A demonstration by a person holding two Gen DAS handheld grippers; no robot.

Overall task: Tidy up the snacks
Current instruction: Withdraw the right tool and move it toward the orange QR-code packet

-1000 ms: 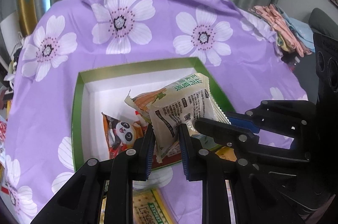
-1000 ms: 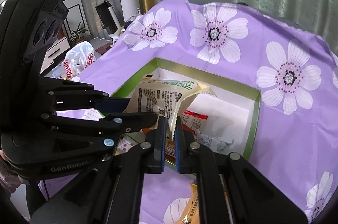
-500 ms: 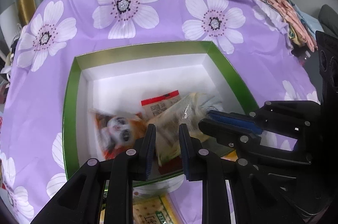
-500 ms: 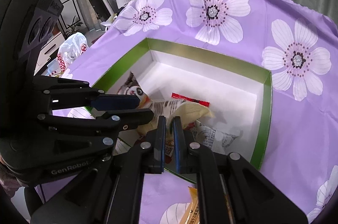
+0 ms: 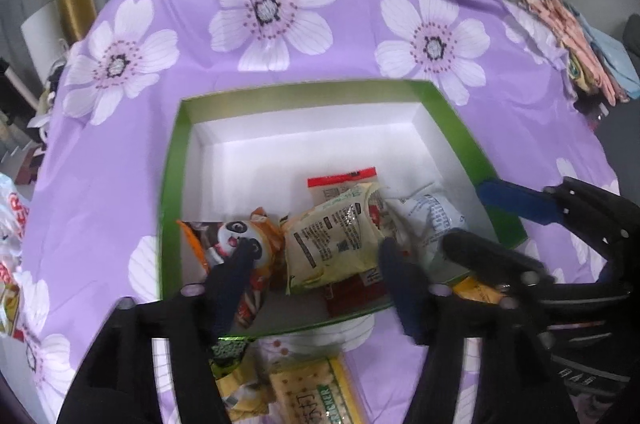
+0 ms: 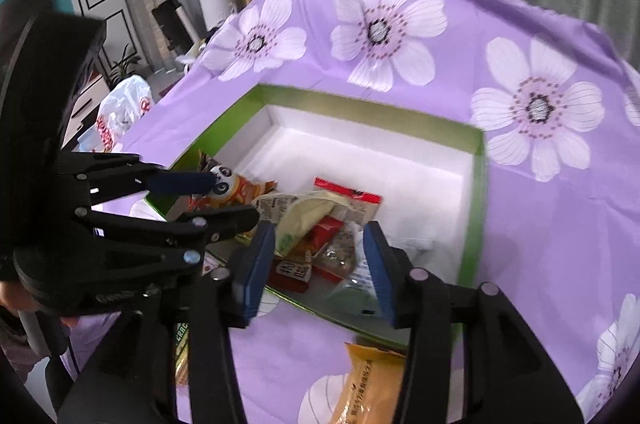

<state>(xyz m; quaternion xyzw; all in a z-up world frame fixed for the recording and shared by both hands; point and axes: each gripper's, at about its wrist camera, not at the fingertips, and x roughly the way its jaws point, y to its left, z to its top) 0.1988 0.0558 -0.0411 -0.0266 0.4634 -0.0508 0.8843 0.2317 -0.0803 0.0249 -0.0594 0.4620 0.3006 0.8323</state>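
We see the box (image 5: 172, 184) at the tablecloth's (image 5: 360, 36) middle; snack packets (image 5: 332, 240) crowd the box's near edge; a cracker pack (image 5: 312, 392) lies on the cloth before the box's near wall.

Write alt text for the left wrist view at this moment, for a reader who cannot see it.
The left gripper, jaws opening and empty, hangs over a pale yellow snack packet lying in a green-rimmed white box among a panda packet and others. The right gripper, also opening, reaches in from the right. The box sits on a purple flowered cloth.
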